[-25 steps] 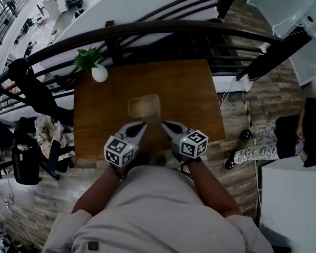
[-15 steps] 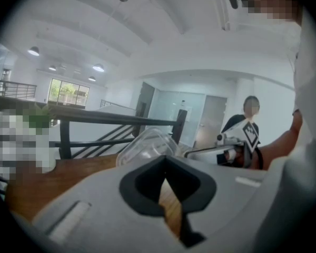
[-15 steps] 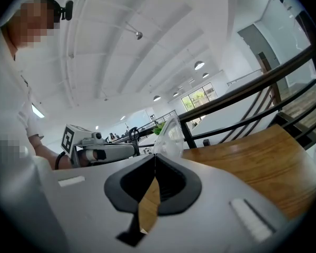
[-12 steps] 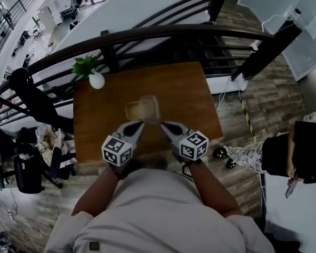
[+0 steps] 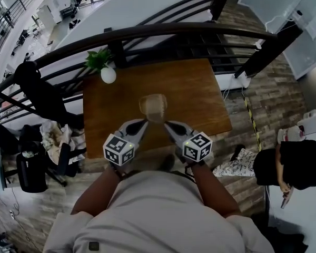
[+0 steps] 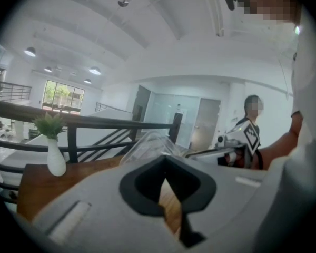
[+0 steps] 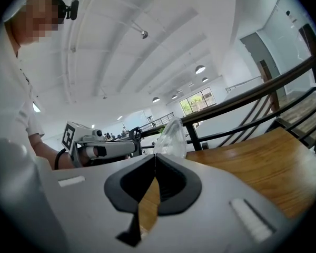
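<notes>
The clear plastic bag [image 5: 152,106] hangs over the middle of the worktop [image 5: 203,96], with open wood on either side. A vase [image 5: 108,74] stands at the far left corner, and a railing [image 5: 174,30] lines the far edge. The left gripper [image 5: 138,124] and right gripper [image 5: 171,125] angle inward from the near edge, their fingers pinching the bag's near side.

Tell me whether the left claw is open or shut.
Shut: the left claw tips meet, pinching the clear plastic bag.
</notes>
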A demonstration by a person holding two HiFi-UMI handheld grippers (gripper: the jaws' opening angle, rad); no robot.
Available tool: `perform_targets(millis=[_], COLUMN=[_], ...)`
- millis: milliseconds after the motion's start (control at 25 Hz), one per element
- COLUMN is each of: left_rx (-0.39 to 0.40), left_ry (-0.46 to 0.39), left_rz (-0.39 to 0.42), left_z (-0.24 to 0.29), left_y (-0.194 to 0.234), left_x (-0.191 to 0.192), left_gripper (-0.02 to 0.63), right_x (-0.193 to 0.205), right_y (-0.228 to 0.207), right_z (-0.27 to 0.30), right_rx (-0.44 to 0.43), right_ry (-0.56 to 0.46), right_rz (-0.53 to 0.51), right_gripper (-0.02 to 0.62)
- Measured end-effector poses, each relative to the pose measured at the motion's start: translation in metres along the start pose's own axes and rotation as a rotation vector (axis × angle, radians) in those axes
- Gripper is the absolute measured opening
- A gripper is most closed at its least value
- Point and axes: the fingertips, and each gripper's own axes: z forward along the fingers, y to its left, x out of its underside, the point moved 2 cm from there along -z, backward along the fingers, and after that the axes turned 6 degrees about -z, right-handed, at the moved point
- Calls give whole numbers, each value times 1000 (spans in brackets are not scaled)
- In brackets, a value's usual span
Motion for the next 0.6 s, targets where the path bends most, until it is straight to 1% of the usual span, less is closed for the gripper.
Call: perform_targets(millis=[160,400,600], left_rx=[18,75,114], left_ry=[13,22,29], left_rz=[4,26,32], left_z=[-48,-119,-163], left_y=[6,-2,-5], left_x=[11,27,42], left_gripper=[3,3,3], right_x=[4,18,30], right_y=[44,119,173], right_z=[18,30,36], right_rx=[17,56,78], right_ry=[-19,-47,-61], right_rz=[-4,-8,-19], right_gripper=[6,6,6])
